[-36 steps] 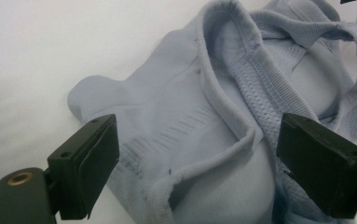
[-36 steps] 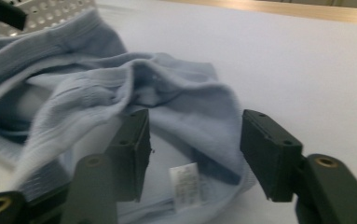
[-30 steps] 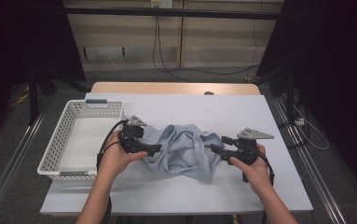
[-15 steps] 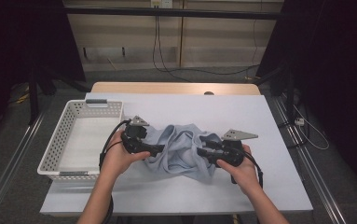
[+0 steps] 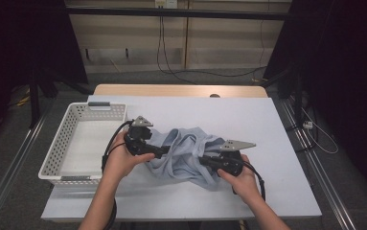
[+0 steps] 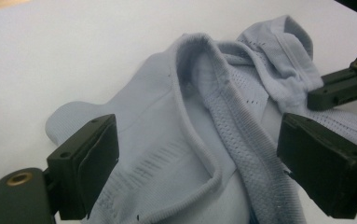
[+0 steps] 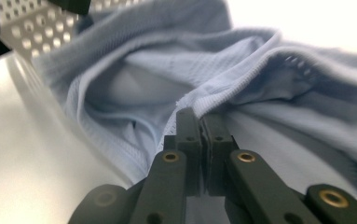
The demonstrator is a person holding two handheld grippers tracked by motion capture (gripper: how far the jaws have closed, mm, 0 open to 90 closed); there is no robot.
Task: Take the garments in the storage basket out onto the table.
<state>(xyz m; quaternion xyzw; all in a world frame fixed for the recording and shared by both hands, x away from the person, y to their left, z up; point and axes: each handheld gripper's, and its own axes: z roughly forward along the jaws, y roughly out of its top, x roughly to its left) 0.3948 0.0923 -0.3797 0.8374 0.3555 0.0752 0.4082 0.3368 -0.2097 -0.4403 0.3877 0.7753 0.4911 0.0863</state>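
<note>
White tabletop (image 5: 267, 124) fills the middle of the high view, with dark floor and a pale wall behind it.

On the right, the right gripper (image 7: 203, 122) has its two black jaws pressed together on a ribbed edge of a pale blue garment (image 5: 186, 153). These jaws have just been closing, and the cloth edge is now pinched between them. In the high view, the right gripper (image 5: 204, 161) sits at the garment's near right side, held by the person's right hand (image 5: 241, 178). Compared with a second ago, this hand has come inward toward the middle of the table, and the garment's right part is more bunched up.

On the left, the left gripper (image 6: 199, 161) has its jaws spread wide, with a fold of the garment (image 6: 185, 154) lying between them; the pads do not press on it. In the high view, the left gripper (image 5: 164, 152) rests at the garment's left edge in the person's left hand (image 5: 123, 160), in the same place as before.

Crumpled, the garment lies near the middle of the table between the two grippers. A white perforated basket (image 5: 59, 158) stands at the table's left edge, just beside the left hand.
</note>
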